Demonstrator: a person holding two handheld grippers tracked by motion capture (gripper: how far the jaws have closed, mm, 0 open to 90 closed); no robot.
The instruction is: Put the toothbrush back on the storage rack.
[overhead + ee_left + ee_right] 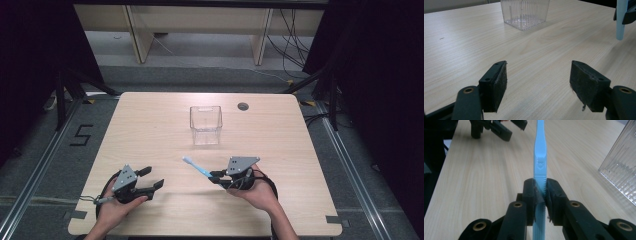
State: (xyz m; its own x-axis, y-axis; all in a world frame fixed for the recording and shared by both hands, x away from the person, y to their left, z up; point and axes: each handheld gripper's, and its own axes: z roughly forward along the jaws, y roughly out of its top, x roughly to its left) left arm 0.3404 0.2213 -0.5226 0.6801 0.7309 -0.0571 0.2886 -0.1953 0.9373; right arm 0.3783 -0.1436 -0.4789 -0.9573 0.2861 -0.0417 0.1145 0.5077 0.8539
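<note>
Right hand-held gripper [216,176] clamped tight on a light-blue toothbrush [539,160] (head pointing away); left hand-held gripper [151,178] spread wide, empty, above the table [150,125], near a clear container [205,124].

Right gripper [540,192] clamps a blue, probably toothbrush, handle [539,165].

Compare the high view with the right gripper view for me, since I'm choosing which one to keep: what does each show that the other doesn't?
High view alone: the whole table with its round hole, both hands, the floor around it, and the clear container complete.

Right gripper view alone: the right gripper up close, jaws shut on the ribbed handle of the blue toothbrush.

Both: the toothbrush, the wooden tabletop, the open left gripper, and at least part of the container.
</note>
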